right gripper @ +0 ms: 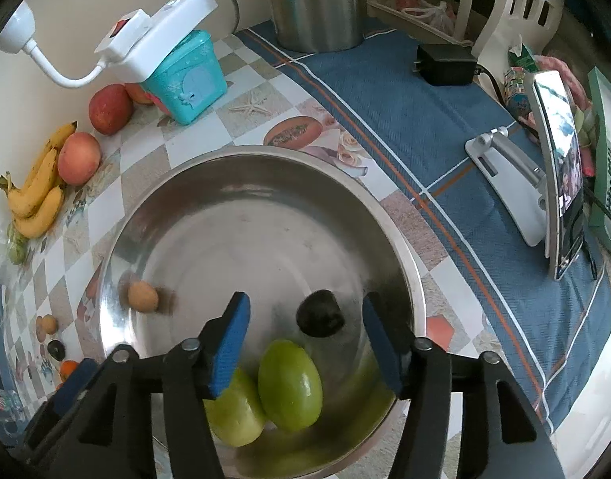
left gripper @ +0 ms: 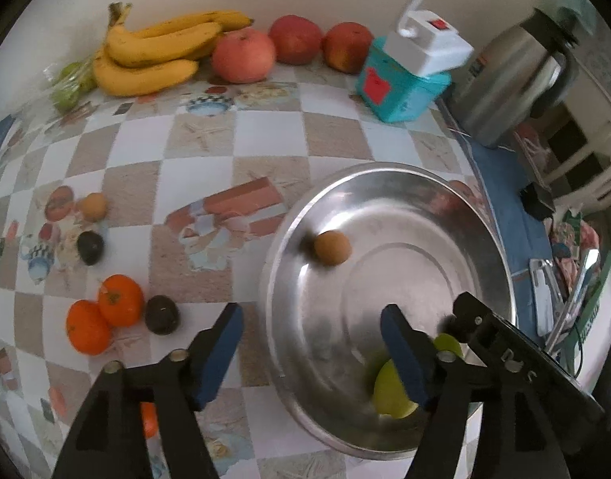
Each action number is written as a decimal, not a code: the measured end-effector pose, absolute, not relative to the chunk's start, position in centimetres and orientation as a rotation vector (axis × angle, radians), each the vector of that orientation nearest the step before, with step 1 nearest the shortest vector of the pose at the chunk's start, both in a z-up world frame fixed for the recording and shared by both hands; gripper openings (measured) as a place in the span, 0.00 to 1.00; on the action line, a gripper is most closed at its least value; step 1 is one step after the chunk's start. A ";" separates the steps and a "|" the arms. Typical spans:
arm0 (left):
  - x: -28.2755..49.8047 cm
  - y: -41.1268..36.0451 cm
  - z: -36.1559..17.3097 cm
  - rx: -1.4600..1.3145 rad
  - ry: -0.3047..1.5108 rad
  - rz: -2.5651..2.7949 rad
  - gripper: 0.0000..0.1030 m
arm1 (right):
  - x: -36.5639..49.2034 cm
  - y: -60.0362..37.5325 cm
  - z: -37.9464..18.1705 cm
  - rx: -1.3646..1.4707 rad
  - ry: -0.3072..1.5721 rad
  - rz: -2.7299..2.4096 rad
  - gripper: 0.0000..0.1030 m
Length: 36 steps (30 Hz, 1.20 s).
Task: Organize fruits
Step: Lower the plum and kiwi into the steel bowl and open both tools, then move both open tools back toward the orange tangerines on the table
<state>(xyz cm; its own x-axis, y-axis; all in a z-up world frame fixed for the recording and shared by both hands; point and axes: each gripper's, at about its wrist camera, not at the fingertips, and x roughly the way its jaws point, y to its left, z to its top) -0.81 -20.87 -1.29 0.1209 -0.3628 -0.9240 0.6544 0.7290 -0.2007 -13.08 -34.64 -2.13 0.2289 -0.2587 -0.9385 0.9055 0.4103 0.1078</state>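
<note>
Currently, reading from left to right: on my counter (left gripper: pixel 265 151), with its checkered patterned cover, two oranges (left gripper: pixel 106 317) lie touching, a dark fruit (left gripper: pixel 162 314) just beside them; farther back sit a second dark fruit (left gripper: pixel 90 247) and a small tan fruit (left gripper: pixel 94 206). Along the wall I see bananas (left gripper: pixel 157 54) and three red apples (left gripper: pixel 243 55). My left tool (left gripper: pixel 311 329) hangs with its blue pads apart and nothing between them, its left finger over the counter, its right finger over the steel bowl (left gripper: pixel 389 177). Inside the bowl, a tan round fruit (left gripper: pixel 332 248) rests near the left wall. My right tool (right gripper: pixel 305 333) also stands apart, gripping nothing; a dark fruit in the bowl (right gripper: pixel 320 313) lies between its pads without touching either. Nearer the camera, two green fruits (right gripper: pixel 289 385) lie side by side, touching, against the bowl's near wall. Right of the bowl, on a blue cloth (right gripper: pixel 425 119), a phone (right gripper: pixel 561 167) leans on a stand.
</note>
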 end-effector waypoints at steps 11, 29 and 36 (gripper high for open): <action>3.5 -16.2 -2.4 0.174 1.327 -0.501 1.00 | -12.3 -33.9 -1.7 0.730 1.093 -0.891 0.73; 5.1 -10.8 -2.1 0.157 1.337 -0.385 1.00 | -10.8 -28.5 0.6 0.610 1.098 -0.764 0.84; 5.7 -9.0 -1.5 0.134 1.334 -0.388 1.00 | -9.6 -26.4 1.8 0.554 1.100 -0.718 0.84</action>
